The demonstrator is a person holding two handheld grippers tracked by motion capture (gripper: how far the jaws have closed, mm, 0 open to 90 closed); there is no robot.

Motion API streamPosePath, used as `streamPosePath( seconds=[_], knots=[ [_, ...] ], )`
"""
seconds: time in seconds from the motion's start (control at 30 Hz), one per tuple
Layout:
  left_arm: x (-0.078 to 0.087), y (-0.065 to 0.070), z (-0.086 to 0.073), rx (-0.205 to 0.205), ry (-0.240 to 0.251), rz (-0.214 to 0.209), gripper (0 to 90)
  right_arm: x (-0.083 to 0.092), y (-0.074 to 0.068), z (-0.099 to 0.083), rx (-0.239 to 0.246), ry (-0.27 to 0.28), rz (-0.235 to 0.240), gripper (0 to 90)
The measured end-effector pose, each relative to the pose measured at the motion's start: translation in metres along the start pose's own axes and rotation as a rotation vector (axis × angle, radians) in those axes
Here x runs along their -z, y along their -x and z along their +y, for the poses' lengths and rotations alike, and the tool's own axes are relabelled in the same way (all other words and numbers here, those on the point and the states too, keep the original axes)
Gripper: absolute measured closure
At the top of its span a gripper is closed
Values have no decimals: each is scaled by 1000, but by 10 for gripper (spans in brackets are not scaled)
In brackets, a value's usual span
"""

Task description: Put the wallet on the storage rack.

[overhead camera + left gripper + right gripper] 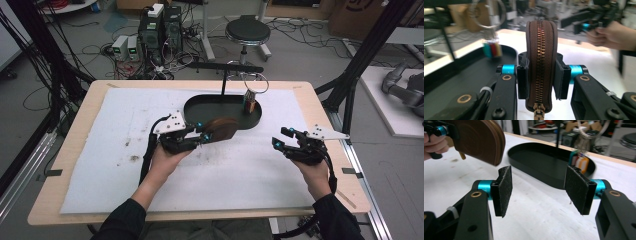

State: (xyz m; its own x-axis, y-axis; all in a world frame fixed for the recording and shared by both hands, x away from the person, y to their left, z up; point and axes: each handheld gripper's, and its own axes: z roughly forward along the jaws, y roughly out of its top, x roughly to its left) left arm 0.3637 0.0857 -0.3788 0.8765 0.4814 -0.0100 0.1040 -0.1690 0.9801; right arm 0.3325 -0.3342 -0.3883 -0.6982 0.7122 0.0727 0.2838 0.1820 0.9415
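Black oval tray point(200, 107) on white mat point(100, 150) — key ring point(252, 82) hanging over it; stool point(247, 31) behind table.

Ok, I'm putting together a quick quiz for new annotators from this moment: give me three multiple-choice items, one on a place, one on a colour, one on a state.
1. Where does the key ring with coloured tags hang?
A. Over the far right end of the black tray
B. On the white mat near the table's front edge
C. Between the right gripper's jaws

2. What colour is the zipped pouch?
A. Blue
B. Brown
C. White

3. How do the right gripper's jaws stand?
A. Closed on the pouch
B. Closed on the key ring
C. Apart, with nothing between them

Answers:
1 A: the key ring hangs from the stand above the black tray, at its far right end.
2 B: the pouch, clamped in the left gripper, is brown with a coppery zip.
3 C: the right gripper has its pads wide apart over the bare mat.
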Motion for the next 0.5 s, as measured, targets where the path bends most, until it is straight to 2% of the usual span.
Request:
streamPosePath(
  seconds=[0.17, 0.27, 0.5],
  knots=[
    [-6, -14, -7, 10, 27, 100, 696, 0, 3, -1, -10, -3, -26, 404],
    [-11, -21, -9, 17, 21, 139, 695, 0, 3, -1, -6, -5, -32, 404],
    [-27, -33, -11, 39, 33, 181, 695, 0, 3, -1, -3, -3, -36, 405]
  ],
)
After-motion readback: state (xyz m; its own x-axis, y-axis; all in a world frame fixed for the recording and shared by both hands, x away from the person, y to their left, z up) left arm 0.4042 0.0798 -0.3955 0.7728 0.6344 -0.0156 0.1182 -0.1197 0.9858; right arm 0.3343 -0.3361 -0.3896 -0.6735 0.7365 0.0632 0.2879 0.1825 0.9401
